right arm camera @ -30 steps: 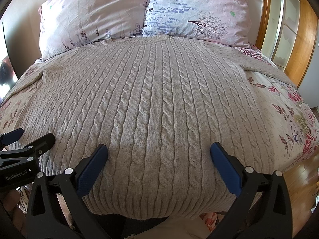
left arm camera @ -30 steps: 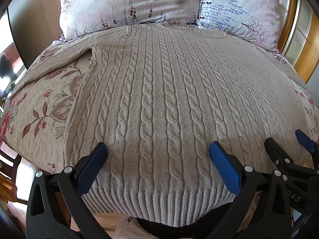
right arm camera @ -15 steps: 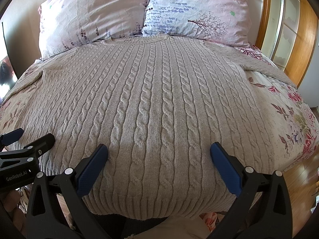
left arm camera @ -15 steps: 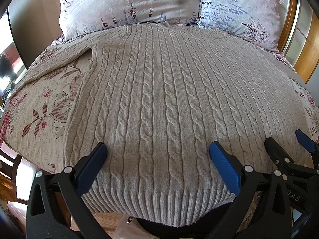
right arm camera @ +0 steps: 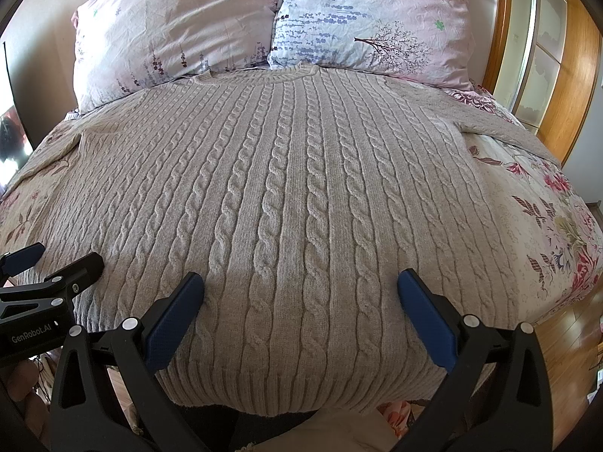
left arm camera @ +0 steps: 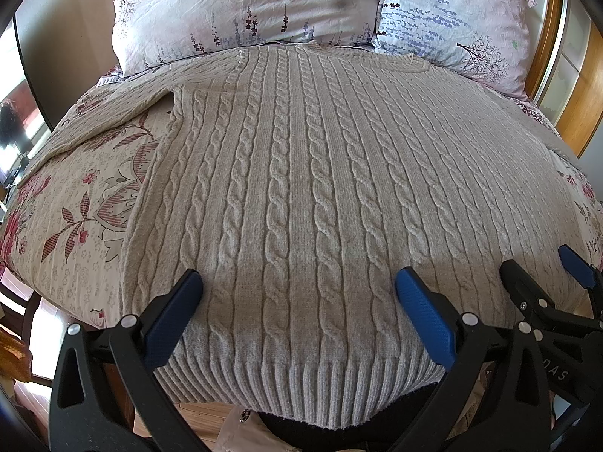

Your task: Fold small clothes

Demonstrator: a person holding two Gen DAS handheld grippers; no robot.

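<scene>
**Cable-knit sweater flat on the bed, both grippers spread wide at the hem**

Lies face up on the floral bedspread (left arm camera: 86, 203): a beige cable-knit sweater (left arm camera: 309, 188), smooth, collar at 12 o'clock touching the two pillows (right arm camera: 264, 26), ribbed hem (left arm camera: 301, 388) at 6 o'clock hanging a little over the bed edge. Left sleeve (left arm camera: 113, 120) stretched toward 10 o'clock, right sleeve (right arm camera: 501, 120) toward 2 o'clock. No fold visible yet, so probably the very start of the task.

Left gripper (left arm camera: 297, 297) above the hem, blue pads wide apart, holding nothing. Right gripper (right arm camera: 301, 297) the same: fully released, empty, above the hem more toward 3 o'clock. Both side by side, near each other. Whether the pads touch the knit: cannot tell.

For a good first step, most likely:
- Move apart, one gripper to each bottom corner or to a sleeve, instead of both near the middle.
- Pinch both layers of the thick knit together; with only the top layer, risk of opening the sweater.
- Close firmly on the ribbing, which seems denser and less stretchy than the cables.
- Lift low and carry evenly, both sides at the same pace, to keep the fold line straight.
- Take care with the overhanging hem: a pull toward 6 o'clock may drag the whole garment off the bed.
</scene>
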